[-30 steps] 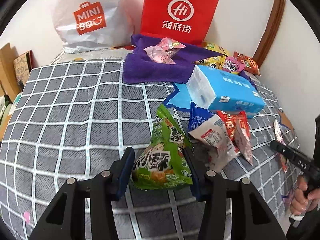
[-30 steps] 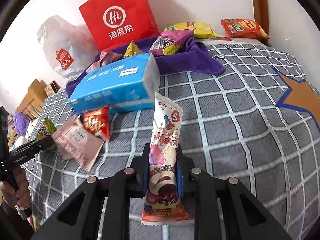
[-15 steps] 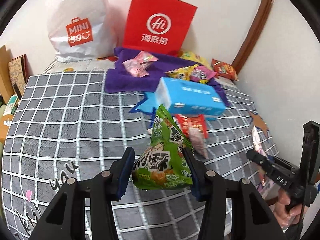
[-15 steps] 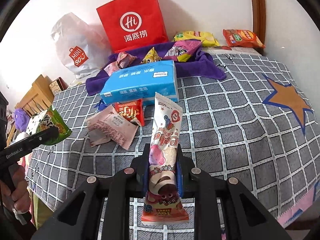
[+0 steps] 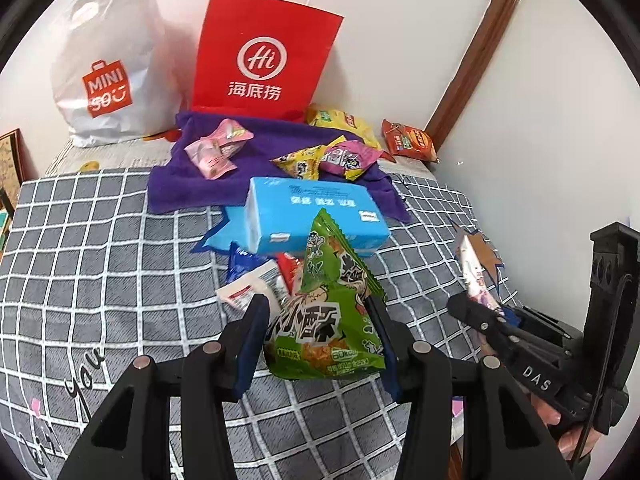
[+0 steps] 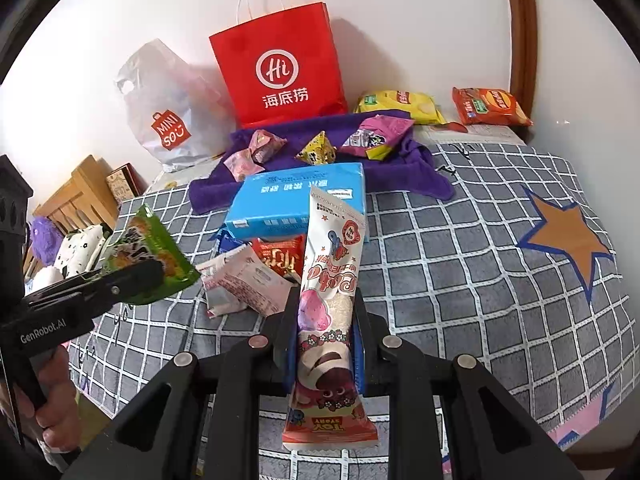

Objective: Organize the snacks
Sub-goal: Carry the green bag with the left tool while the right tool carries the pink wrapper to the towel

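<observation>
My left gripper (image 5: 320, 316) is shut on a green snack bag (image 5: 328, 312) and holds it above the checked bed cover (image 5: 100, 240); it also shows in the right wrist view (image 6: 148, 248). My right gripper (image 6: 324, 320) is shut on a long white and pink snack packet (image 6: 332, 308), seen edge-on in the left wrist view (image 5: 474, 276). A red paper bag (image 5: 260, 52) and a white Miniso bag (image 5: 108, 64) stand at the wall. Small snack packs (image 5: 216, 148) lie on a purple towel (image 5: 256, 160).
A blue tissue pack (image 5: 316, 212) lies mid-bed, with a white packet (image 6: 244, 280) and a red packet (image 6: 280, 256) in front of it. Yellow (image 6: 396, 106) and orange (image 6: 492, 106) chip bags lie by the wall. Wooden furniture (image 6: 76, 200) stands left of the bed.
Both grippers have pulled back and up from the bed with their packets still held. The left gripper has swung toward the right gripper, which now shows closer beside it.
</observation>
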A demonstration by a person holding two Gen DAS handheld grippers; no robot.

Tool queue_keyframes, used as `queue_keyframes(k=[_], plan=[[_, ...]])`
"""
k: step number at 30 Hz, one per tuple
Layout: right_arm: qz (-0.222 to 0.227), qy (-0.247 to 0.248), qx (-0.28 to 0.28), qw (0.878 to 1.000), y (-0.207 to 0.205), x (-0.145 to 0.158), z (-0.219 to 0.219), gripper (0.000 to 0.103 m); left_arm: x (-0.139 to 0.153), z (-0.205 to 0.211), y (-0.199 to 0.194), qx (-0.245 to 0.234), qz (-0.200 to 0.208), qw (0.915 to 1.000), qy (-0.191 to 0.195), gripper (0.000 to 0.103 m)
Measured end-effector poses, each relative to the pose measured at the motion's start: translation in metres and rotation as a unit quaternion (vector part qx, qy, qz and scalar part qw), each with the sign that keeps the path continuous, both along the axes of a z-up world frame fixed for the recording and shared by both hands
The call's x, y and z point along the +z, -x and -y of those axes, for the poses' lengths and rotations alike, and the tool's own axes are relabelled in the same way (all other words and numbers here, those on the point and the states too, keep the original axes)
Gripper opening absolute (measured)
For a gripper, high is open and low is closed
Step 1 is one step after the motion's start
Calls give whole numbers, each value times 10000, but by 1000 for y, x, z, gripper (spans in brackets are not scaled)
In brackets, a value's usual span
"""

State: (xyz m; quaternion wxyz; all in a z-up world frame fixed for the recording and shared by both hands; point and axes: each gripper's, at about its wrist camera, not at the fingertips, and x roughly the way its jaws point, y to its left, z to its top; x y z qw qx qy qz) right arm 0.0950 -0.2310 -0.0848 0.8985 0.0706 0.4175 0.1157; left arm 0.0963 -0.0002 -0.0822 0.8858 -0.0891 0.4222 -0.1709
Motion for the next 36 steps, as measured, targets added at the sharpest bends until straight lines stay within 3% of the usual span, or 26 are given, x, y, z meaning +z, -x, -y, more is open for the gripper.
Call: queue_keyframes(k=[36], plan=[[147, -68, 264, 9995, -65, 23, -11, 22, 24, 18, -70, -174, 135, 9997, 106, 47]])
